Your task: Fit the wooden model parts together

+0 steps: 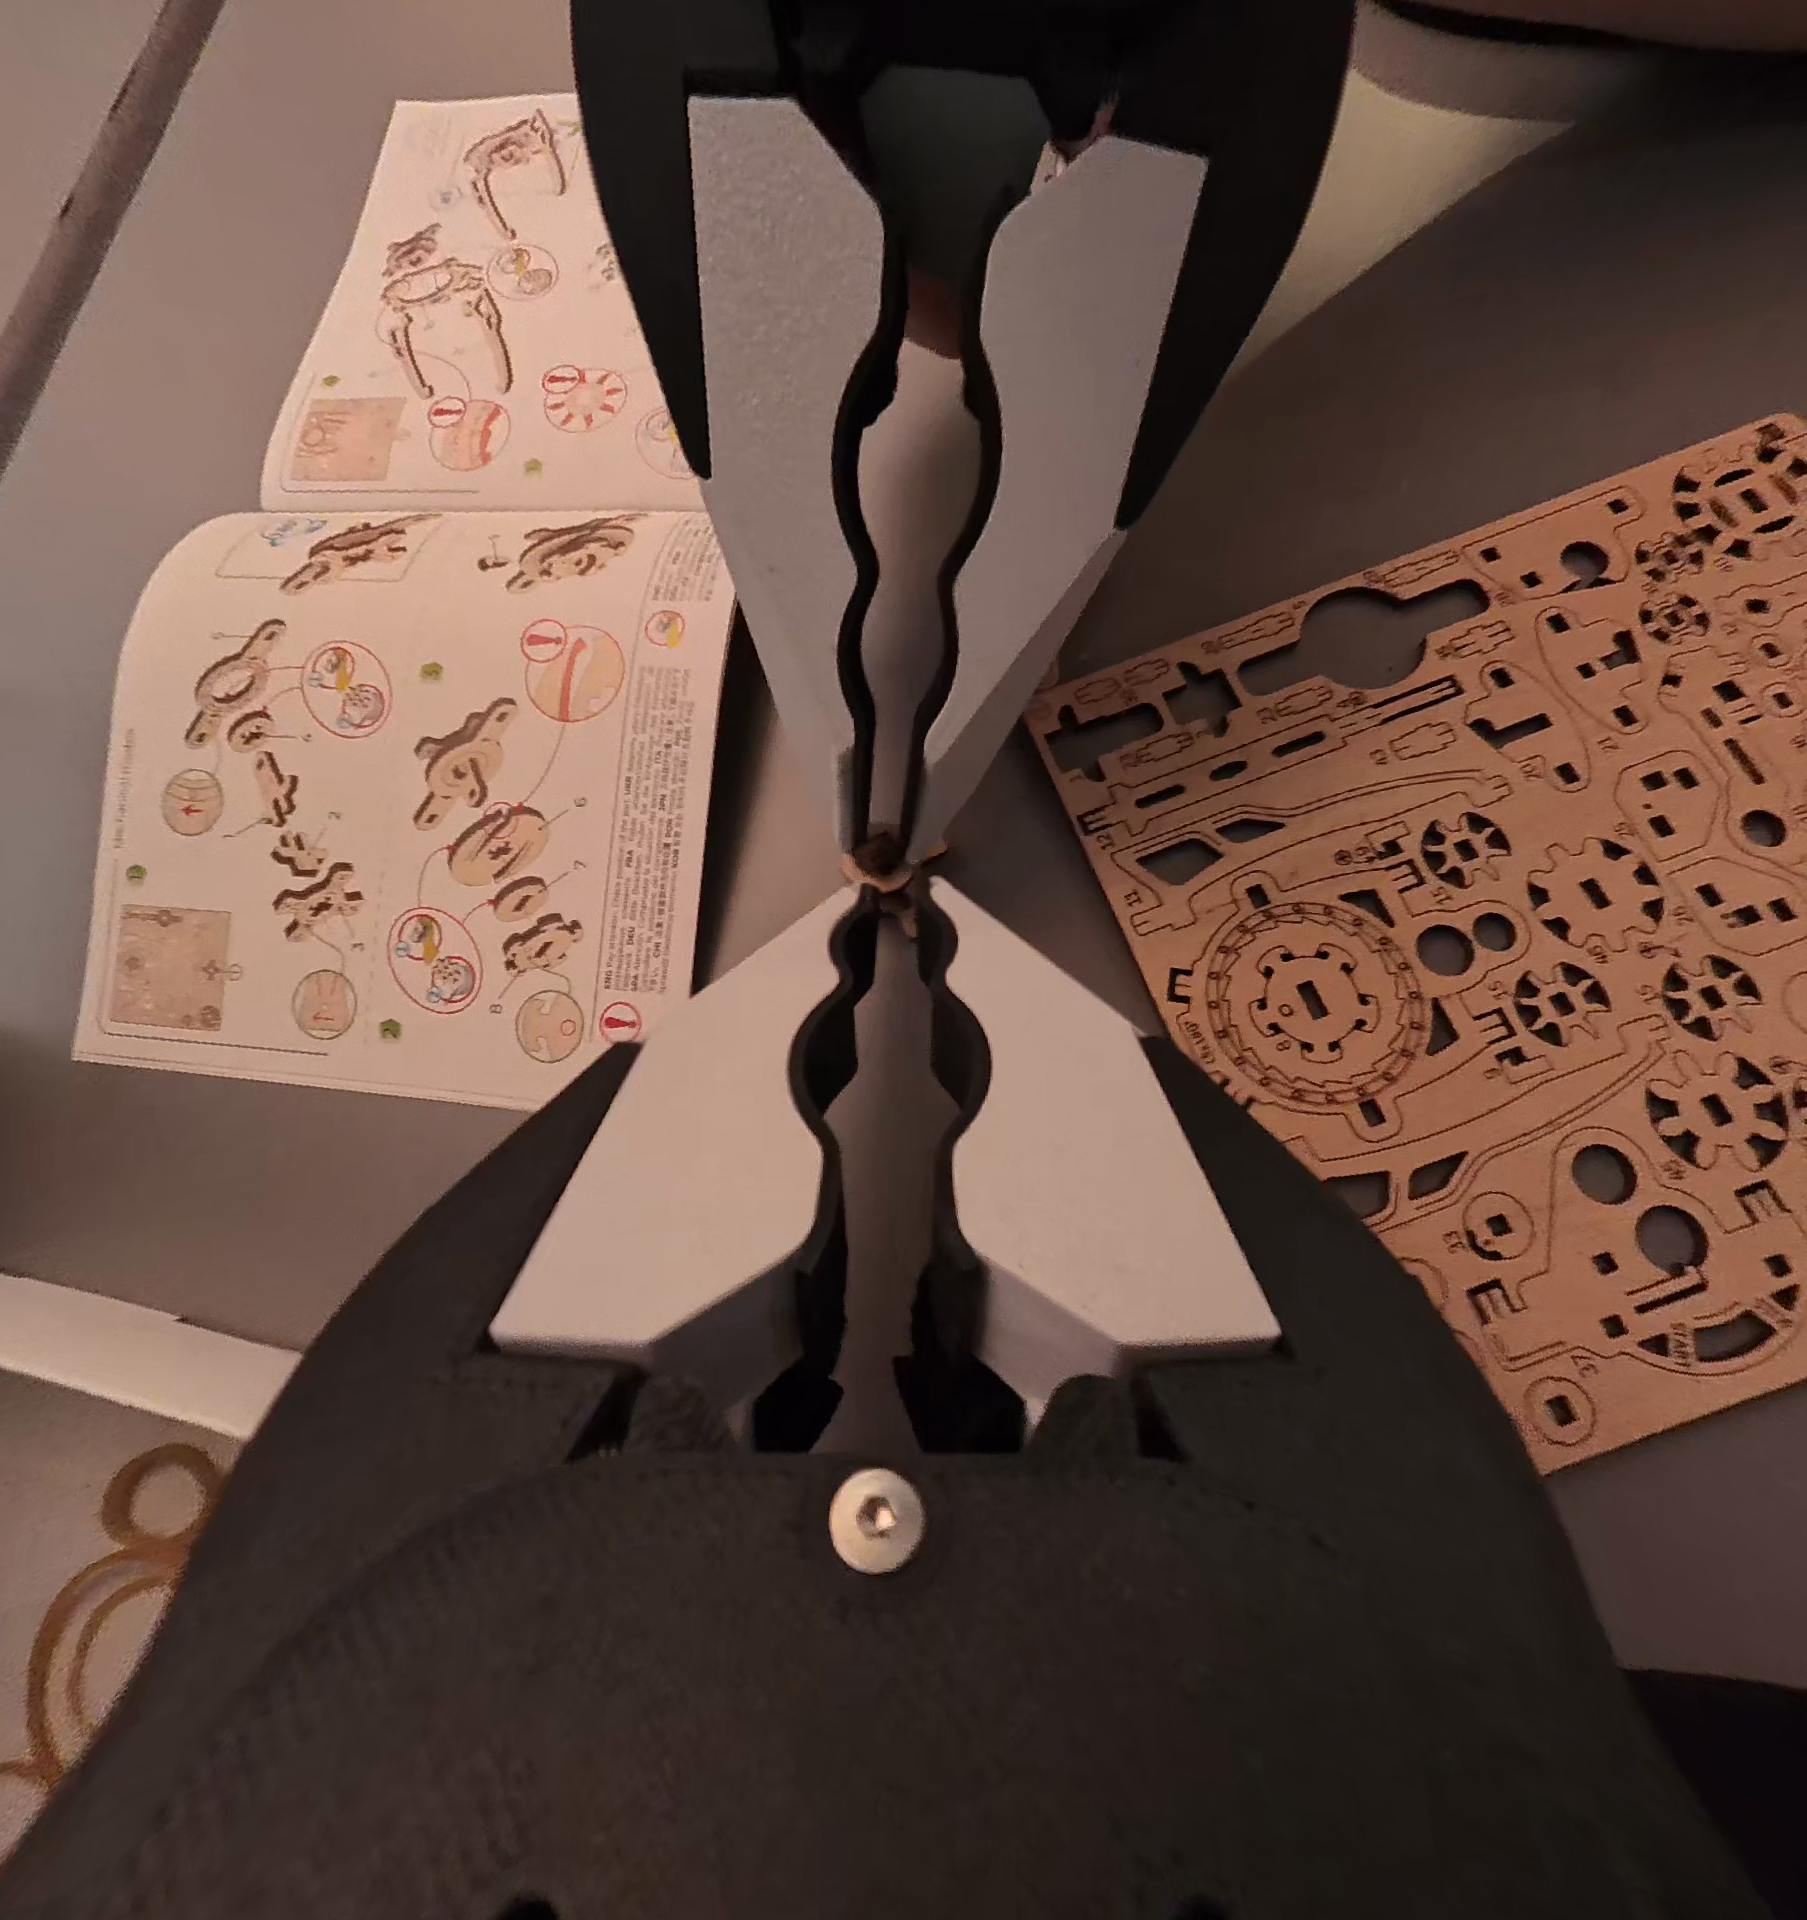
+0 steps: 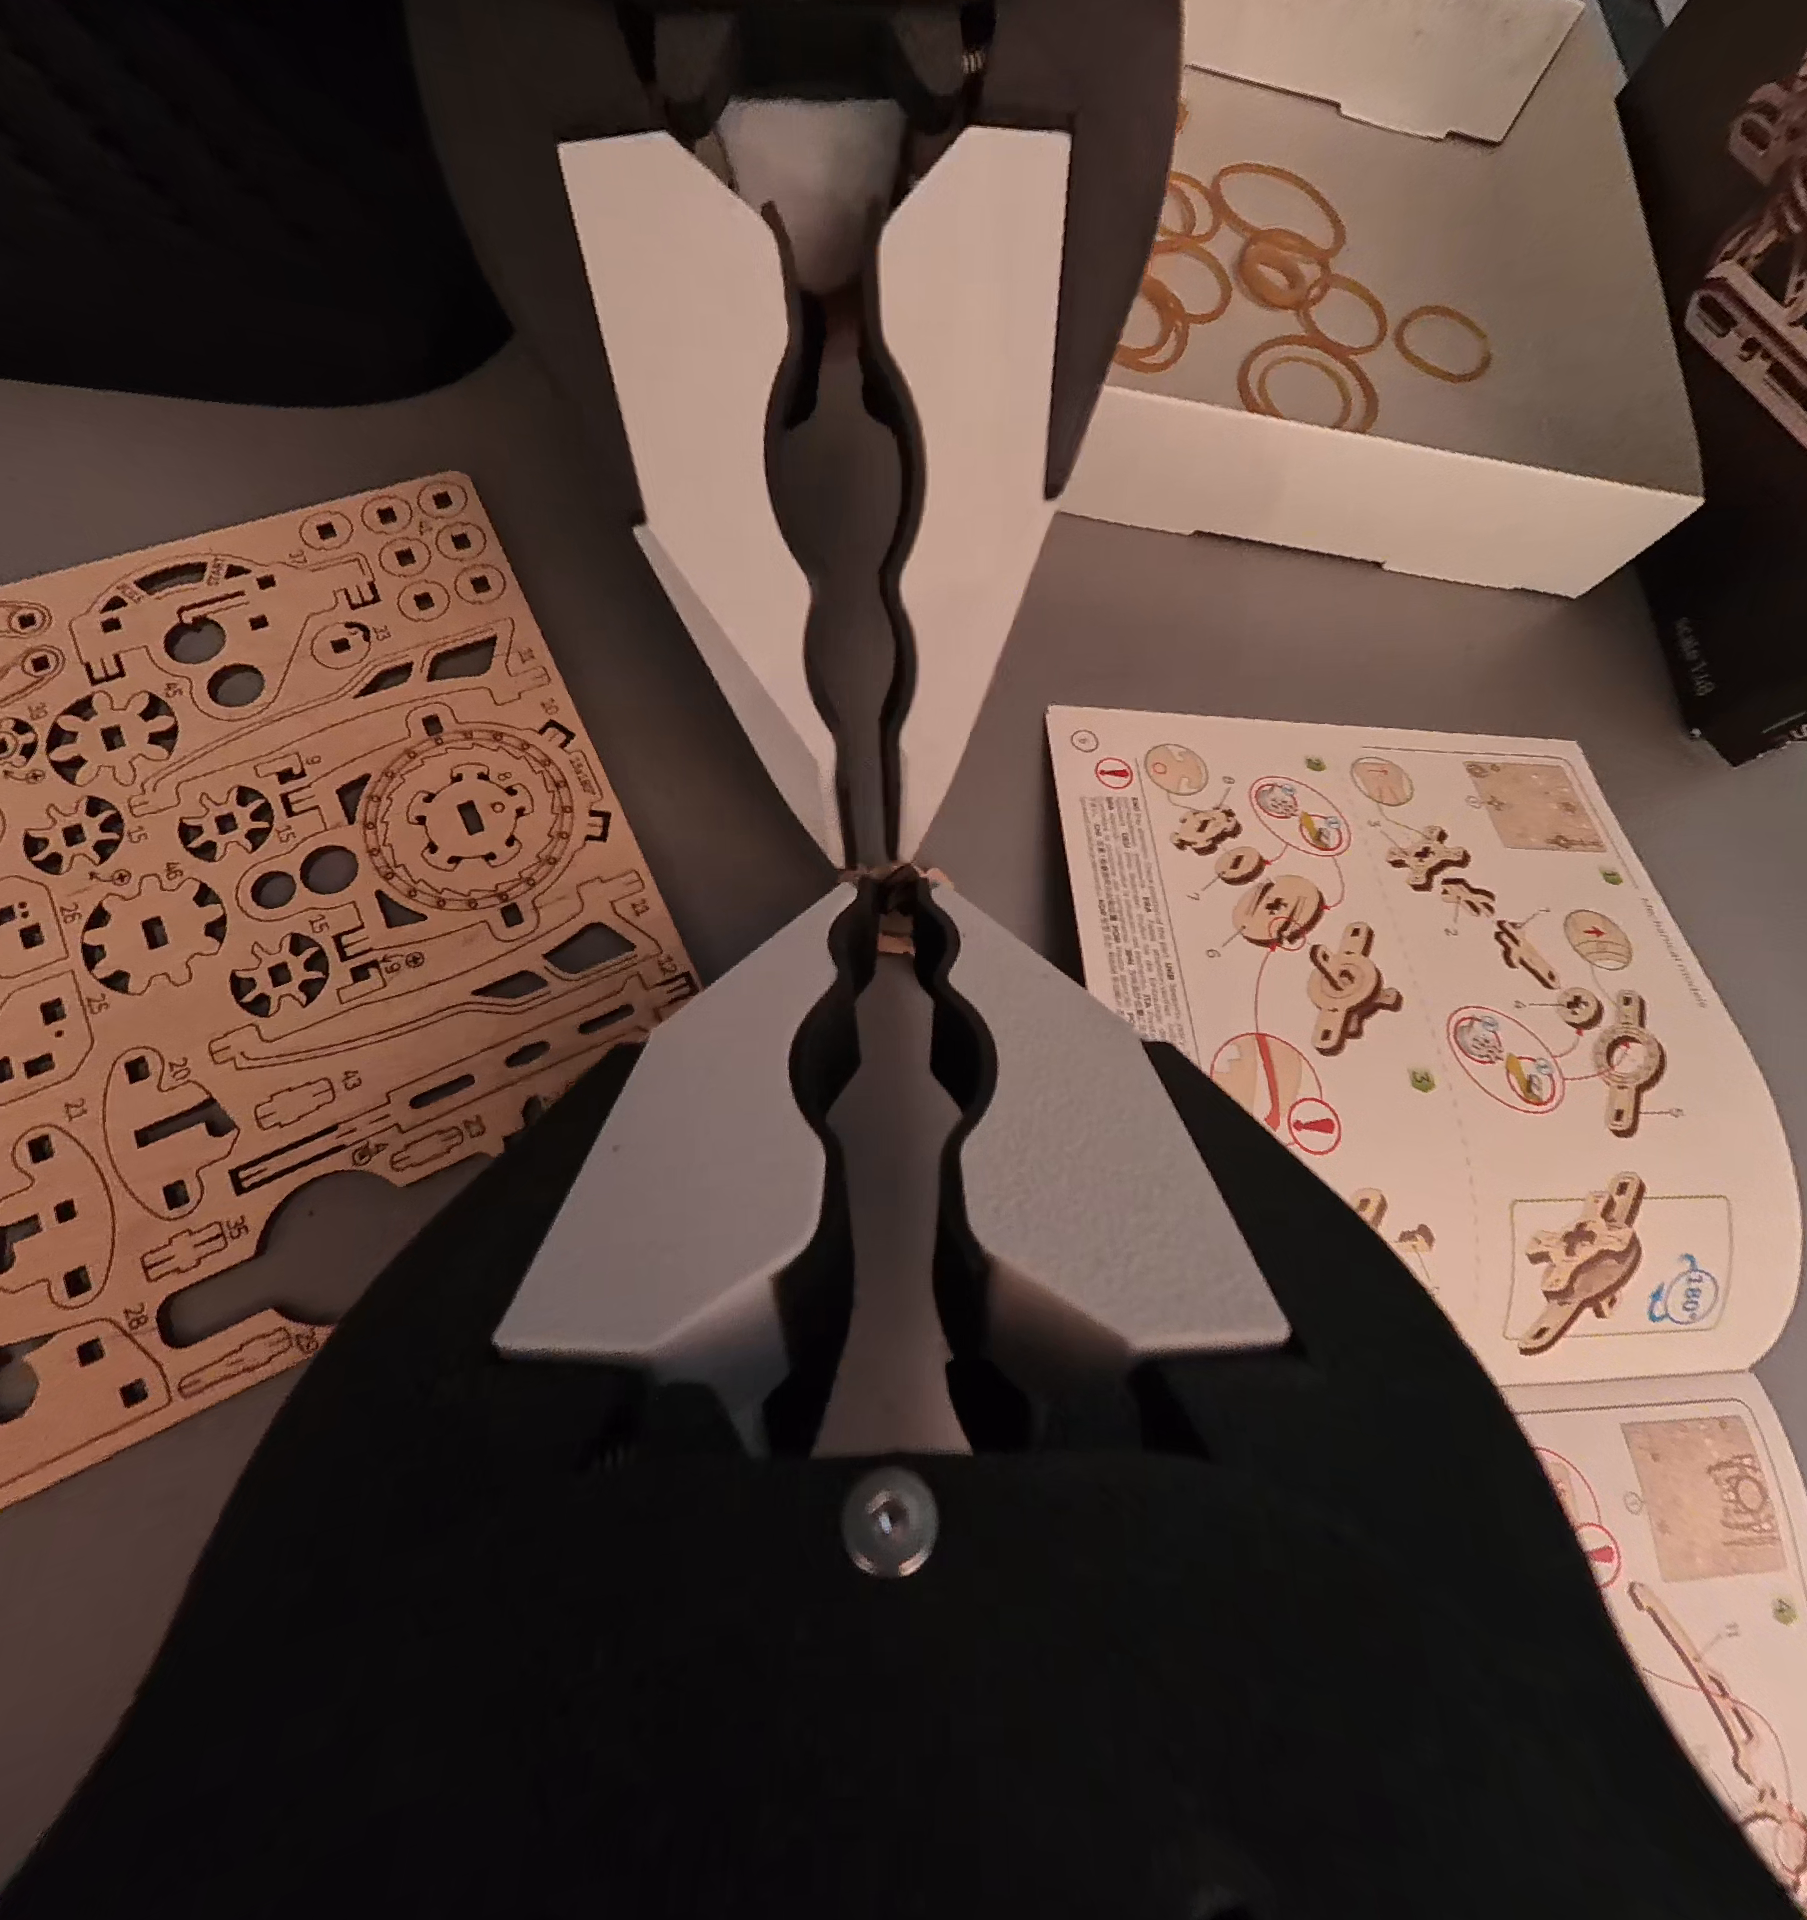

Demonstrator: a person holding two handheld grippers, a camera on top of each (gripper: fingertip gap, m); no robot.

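Note:
My left gripper (image 1: 883, 920) and my right gripper (image 2: 883, 914) meet tip to tip above the grey table. Each is shut on a small wooden part. The two parts (image 1: 878, 862) touch between the tips and also show in the right wrist view (image 2: 891, 881). They are tiny and mostly hidden by the fingers. In the left wrist view the right gripper (image 1: 883, 826) comes down from the top. In the right wrist view the left gripper (image 2: 868, 842) comes down from the top. A laser-cut wooden sheet (image 1: 1501, 935) lies flat beside them and also shows in the right wrist view (image 2: 255, 935).
An open instruction booklet (image 1: 411, 779) lies on the table opposite the sheet (image 2: 1450, 1039). A white box (image 2: 1346, 499) holds several rubber bands (image 2: 1294, 291). A dark product box (image 2: 1772, 436) stands at the far right. More rubber bands (image 1: 99, 1558) show at the lower left. Both grippers' tips are close together, under 4 cm apart.

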